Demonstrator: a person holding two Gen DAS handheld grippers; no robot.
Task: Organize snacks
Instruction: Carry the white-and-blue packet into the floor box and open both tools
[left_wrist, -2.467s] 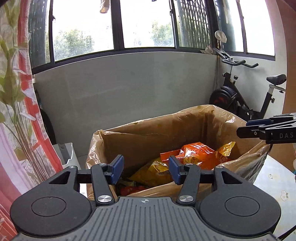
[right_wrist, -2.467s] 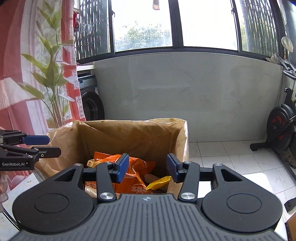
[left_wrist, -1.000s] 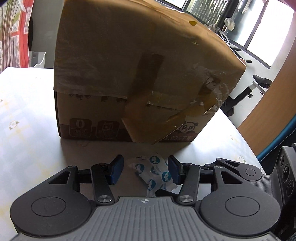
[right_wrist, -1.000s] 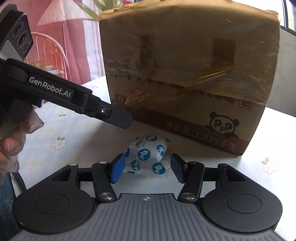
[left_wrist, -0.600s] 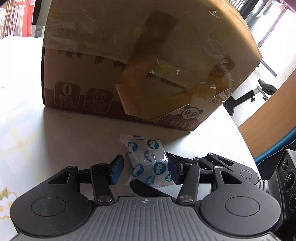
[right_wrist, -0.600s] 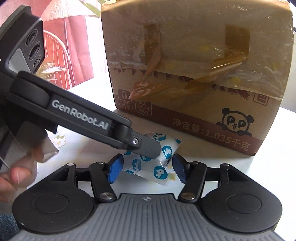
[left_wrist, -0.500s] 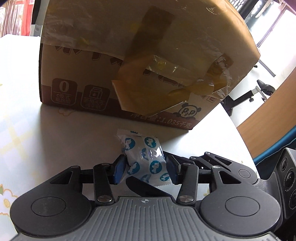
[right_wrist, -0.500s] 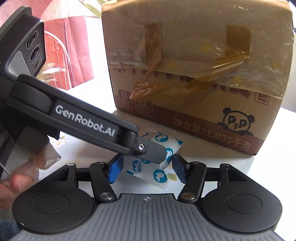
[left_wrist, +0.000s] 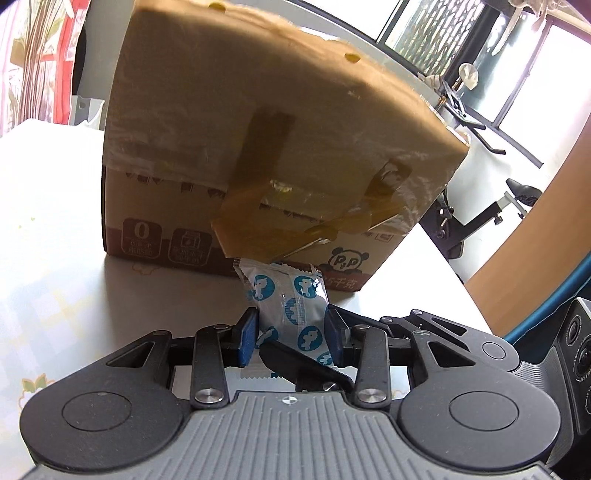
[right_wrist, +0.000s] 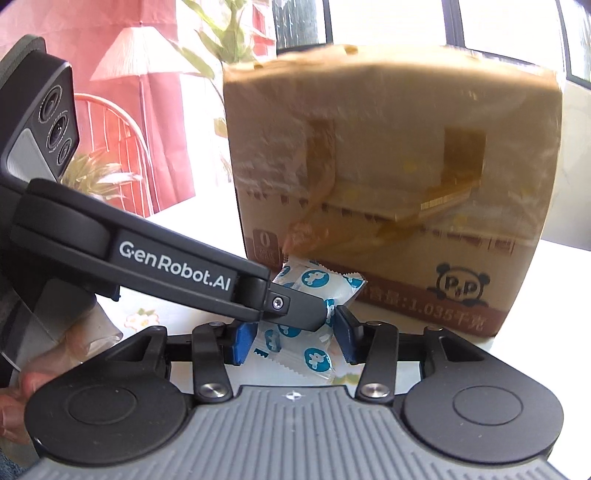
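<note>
Filling most of both views, a big taped cardboard box (left_wrist: 266, 140) (right_wrist: 399, 184) with a panda logo near its bottom edge, standing on a white flowered table (left_wrist: 48, 236) (right_wrist: 546, 288). Crossing in front of it, the left gripper (left_wrist: 290, 334) (right_wrist: 321, 314), blue pads pressed against both sides of a white snack packet (left_wrist: 286, 306) (right_wrist: 314, 295) with blue round prints, packet standing up just short of the box's lower edge. Meeting the same packet from the other side, the right gripper (right_wrist: 291, 338) (left_wrist: 310, 369), pads closed in against the wrapper's lower part, though whether actually clamping or only touching, cannot tell.
</note>
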